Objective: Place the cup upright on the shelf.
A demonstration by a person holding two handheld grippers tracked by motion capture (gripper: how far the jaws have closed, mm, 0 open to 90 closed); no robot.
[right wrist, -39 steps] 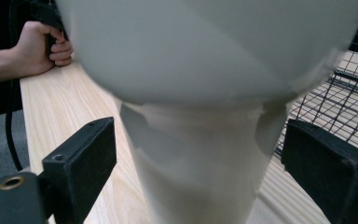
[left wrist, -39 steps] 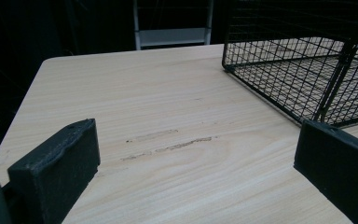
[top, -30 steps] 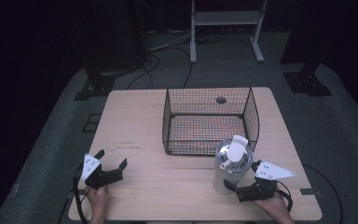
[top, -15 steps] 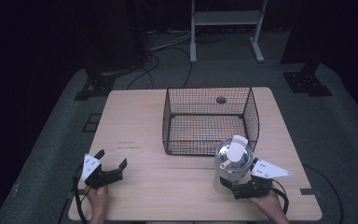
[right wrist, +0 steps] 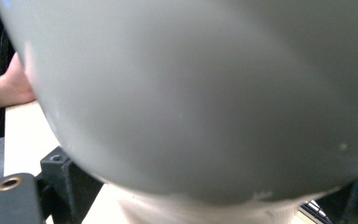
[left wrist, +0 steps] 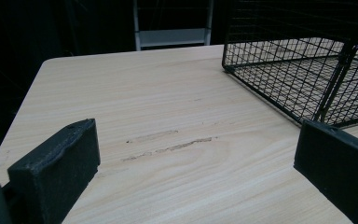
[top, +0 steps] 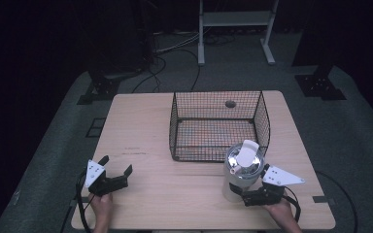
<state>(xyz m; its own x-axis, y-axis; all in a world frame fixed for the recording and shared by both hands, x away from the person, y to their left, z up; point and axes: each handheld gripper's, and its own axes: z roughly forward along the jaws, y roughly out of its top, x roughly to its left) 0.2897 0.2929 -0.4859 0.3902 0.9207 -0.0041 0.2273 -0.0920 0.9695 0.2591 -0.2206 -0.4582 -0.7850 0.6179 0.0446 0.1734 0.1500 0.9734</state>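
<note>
Right tongs (top: 246, 196) now closed in from the right and clamped on kettle (top: 243, 167), standing on surface (top: 175, 194) just before basket (top: 218, 124), so lifting is judged next; left tongs (top: 115, 171) held open, idle.

The pale wooden surface (top: 141, 126) lies bare to the left of the black wire-mesh basket (top: 218, 126), giving the left tool (top: 114, 171) open passage forward. On the right, the tall grey-white jug with a shiny lid (top: 242, 170) stands just before the basket's front wall, blocking the right tool (top: 248, 199).
</note>
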